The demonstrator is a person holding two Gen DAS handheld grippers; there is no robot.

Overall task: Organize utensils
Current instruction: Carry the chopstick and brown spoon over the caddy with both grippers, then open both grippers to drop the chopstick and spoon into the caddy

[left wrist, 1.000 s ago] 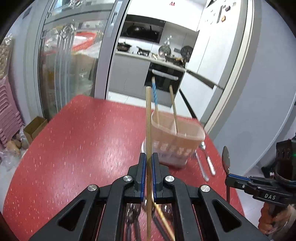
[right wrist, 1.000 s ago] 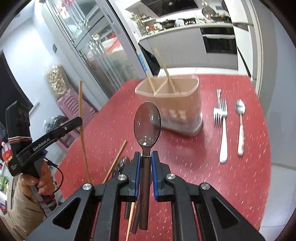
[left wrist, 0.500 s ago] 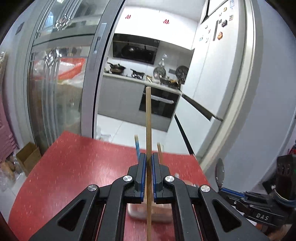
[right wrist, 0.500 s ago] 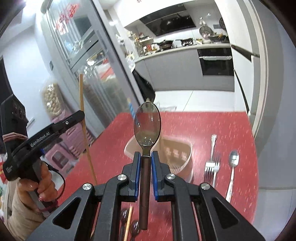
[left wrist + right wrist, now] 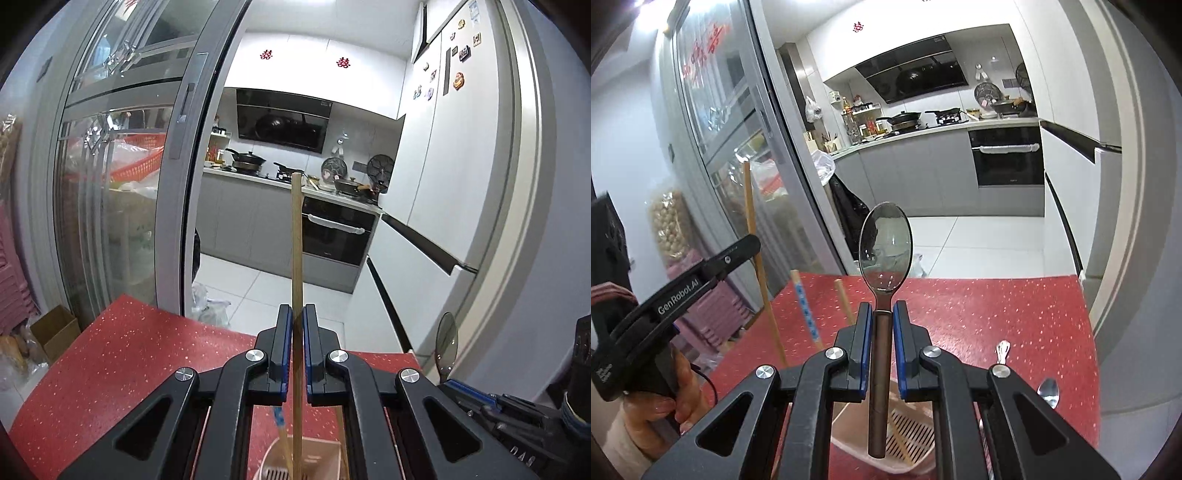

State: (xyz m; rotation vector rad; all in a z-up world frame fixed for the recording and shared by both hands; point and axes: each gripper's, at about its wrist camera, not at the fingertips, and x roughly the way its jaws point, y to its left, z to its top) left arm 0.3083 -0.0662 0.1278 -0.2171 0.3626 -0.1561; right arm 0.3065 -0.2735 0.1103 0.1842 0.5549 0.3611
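Two utensils hang upright over the holder [image 5: 916, 432], each pinched by its own gripper. Left gripper [image 5: 297, 354] has its blue pads pressed on a bare chopstick [image 5: 296, 258], which stands vertical so its lower end can drop straight into the pink bin below; that end seems already inside the rim, though the fingers hide just where it stops. Right gripper [image 5: 882, 350] squeezes the dark handle of a spoon [image 5: 885, 251], bowl up, handle end hanging over the slotted floor of the near compartment, a sensible way to hold it if it is to slide in handle first. Whether it touches the floor I cannot tell. Inside the holder a blue-patterned chopstick [image 5: 805, 310] and a plain one [image 5: 844, 299] lean out towards the far side, so sticks appear to have their own section and the spoon a separate one. Just to the right of the holder, a fork [image 5: 1003, 349] and another spoon [image 5: 1048, 391] lie on the red table [image 5: 997, 306], not yet sorted. Beyond the table edge sit a sliding glass door and the kitchen with its oven [image 5: 1006, 155]
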